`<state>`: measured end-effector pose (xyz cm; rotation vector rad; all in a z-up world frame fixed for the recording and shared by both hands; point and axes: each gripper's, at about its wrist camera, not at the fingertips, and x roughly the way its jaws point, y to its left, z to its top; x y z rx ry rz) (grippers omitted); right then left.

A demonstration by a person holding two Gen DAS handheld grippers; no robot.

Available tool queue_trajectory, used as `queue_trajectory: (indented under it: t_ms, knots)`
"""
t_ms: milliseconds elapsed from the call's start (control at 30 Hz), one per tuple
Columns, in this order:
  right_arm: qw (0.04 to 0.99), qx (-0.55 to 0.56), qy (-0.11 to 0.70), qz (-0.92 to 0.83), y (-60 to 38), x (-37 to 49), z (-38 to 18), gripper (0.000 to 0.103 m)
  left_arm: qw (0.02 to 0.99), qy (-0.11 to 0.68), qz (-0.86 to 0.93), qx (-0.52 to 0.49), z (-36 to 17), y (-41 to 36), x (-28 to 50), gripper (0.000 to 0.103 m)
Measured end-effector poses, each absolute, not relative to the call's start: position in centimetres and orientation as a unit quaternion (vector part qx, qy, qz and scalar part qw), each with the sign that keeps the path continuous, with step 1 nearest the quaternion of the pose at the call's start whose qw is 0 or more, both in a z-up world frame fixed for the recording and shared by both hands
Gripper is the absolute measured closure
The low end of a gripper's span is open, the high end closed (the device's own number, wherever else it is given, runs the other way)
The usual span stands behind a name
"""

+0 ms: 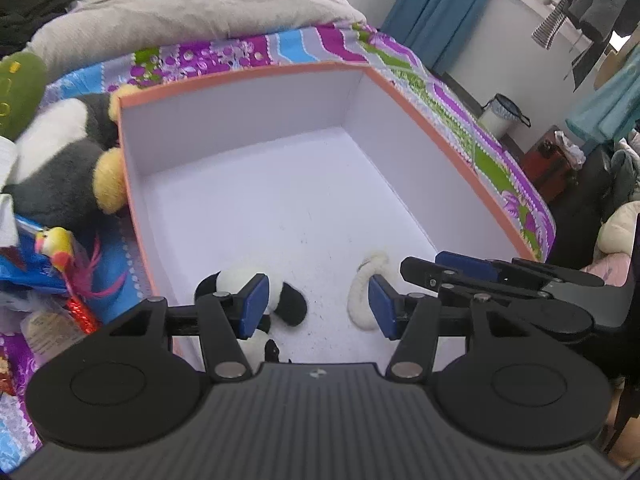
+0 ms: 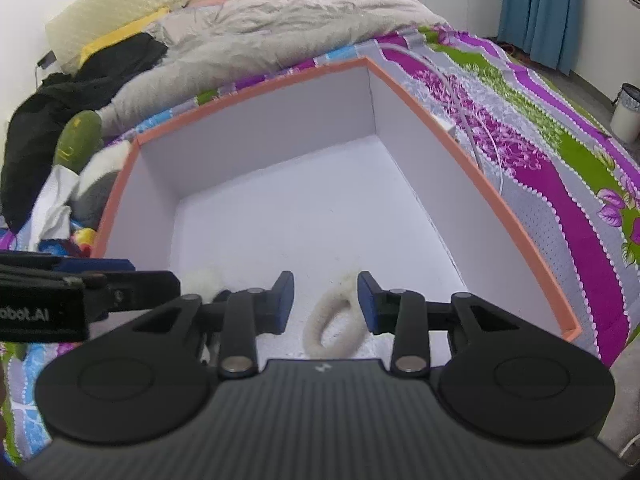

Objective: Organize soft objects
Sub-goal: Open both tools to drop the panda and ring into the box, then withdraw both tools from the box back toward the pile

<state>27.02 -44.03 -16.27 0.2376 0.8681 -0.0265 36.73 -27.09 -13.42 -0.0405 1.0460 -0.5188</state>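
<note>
Left wrist view looks down into the orange-rimmed box (image 1: 248, 76) on the patterned bedspread (image 1: 460, 120), and the step in hand reads as dropping two soft things onto its white floor; the small panda plush (image 1: 276, 292) lies at the near end, partly hidden behind the left pad of the left gripper (image 1: 316, 304), whose jaws stand about half open with clear floor between the pads; whether that pad just brushes the plush cannot be told, but nothing is pinched; the cream fluffy ring (image 1: 360, 300) lies just beside it to the right. In the right wrist view the right gripper (image 2: 325, 304) hangs over the same ring (image 2: 334, 328); its jaws are parted moderately, narrower than the other pair, and the ring lies on the floor below and between them, not squeezed by either pad. Both things look delivered, so the next move probably calls for lifting both grippers clear of the box walls without snagging the fluff, then turning to what waits outside on the left: the large black-and-white plush (image 1: 60, 160) leaning against the box wall, the green plush (image 1: 20, 92) behind it and the bright feathered toy (image 1: 60, 252).
</note>
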Motion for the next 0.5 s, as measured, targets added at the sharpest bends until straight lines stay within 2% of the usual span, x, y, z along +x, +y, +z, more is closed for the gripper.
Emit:
queue_trajectory:
  t_ms: [500]
  knots:
    - [0.938,0.104,0.332,0.012,-40.7,20.7,-7.8,0.065,0.886,0.404,-0.225,-0.047,-3.8,-21.3,28.5,0.042]
